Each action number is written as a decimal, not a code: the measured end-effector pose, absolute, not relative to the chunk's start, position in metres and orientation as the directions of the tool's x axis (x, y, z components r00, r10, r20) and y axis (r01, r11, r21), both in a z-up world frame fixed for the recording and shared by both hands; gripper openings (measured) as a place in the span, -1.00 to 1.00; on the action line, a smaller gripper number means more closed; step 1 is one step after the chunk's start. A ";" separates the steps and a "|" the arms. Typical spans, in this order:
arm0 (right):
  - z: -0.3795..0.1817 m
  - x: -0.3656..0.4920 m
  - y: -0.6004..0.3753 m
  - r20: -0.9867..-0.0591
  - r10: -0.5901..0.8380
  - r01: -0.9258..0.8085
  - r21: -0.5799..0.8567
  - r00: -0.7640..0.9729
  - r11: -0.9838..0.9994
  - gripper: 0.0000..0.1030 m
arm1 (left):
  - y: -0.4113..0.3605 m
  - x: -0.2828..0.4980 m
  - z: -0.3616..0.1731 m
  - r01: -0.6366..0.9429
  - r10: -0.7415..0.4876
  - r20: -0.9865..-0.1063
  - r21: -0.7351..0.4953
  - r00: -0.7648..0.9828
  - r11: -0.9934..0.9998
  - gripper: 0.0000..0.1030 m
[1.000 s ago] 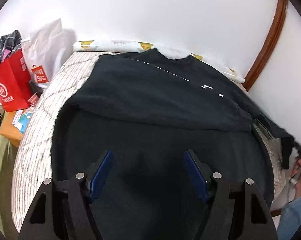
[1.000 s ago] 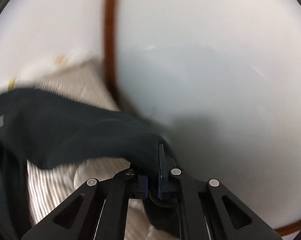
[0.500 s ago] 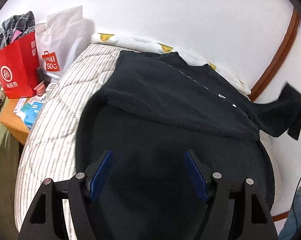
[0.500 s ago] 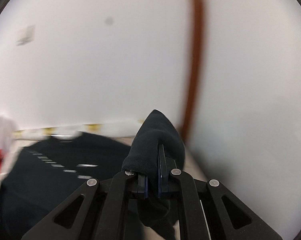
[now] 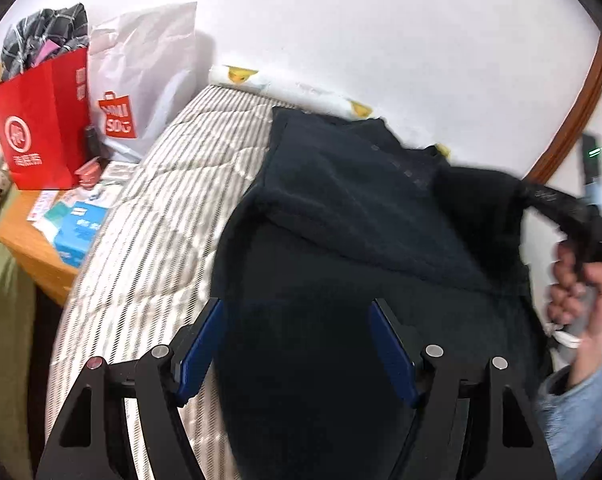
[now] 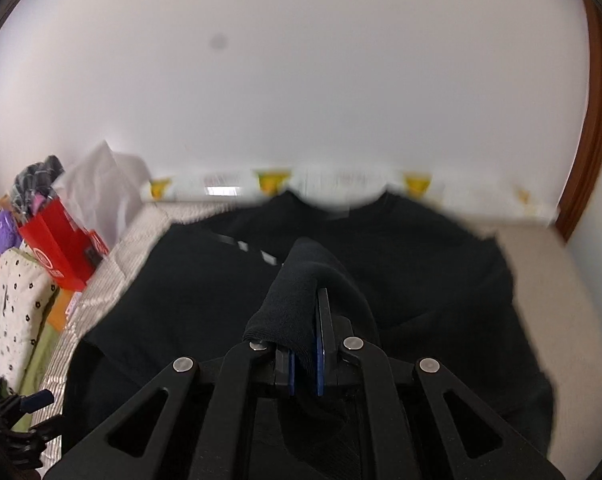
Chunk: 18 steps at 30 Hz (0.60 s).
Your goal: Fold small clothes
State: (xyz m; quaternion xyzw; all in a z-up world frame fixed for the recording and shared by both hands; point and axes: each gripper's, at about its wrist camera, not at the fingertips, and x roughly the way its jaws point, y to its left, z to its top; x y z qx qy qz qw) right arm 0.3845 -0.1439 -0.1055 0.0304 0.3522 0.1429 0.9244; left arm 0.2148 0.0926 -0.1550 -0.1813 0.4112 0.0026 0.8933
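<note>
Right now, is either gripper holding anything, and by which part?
The right gripper pinches the black sweater by its sleeve end; the left gripper is open, holding nothing.

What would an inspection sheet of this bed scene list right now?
Surface: striped quilt on a bed.
Job's things: black top spread on the quilt, its sleeve lifted.
Clutter: red bag, white bag, blue box on a side table.
Tongs: left tongs open, above the top; right tongs shut on the sleeve.
Cables: nothing seen.
Surroundings: white wall, brown trim.
</note>
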 end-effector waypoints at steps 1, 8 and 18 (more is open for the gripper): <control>-0.111 0.390 -0.148 -0.643 0.300 -0.232 0.191 0.705 0.954 -0.83 | 0.091 0.218 -0.156 -0.144 -0.155 -0.737 -0.326 0.658 0.934 0.40; -0.146 0.391 -0.149 -0.723 0.243 -0.265 0.085 0.647 0.960 0.10 | 0.069 0.238 -0.154 -0.095 -0.177 -0.742 -0.308 0.647 0.946 0.40; -0.161 0.299 -0.230 -0.759 0.278 -0.273 0.138 0.589 0.952 0.69 | -0.018 0.273 -0.142 0.063 -0.232 -0.754 -0.246 0.614 0.967 0.40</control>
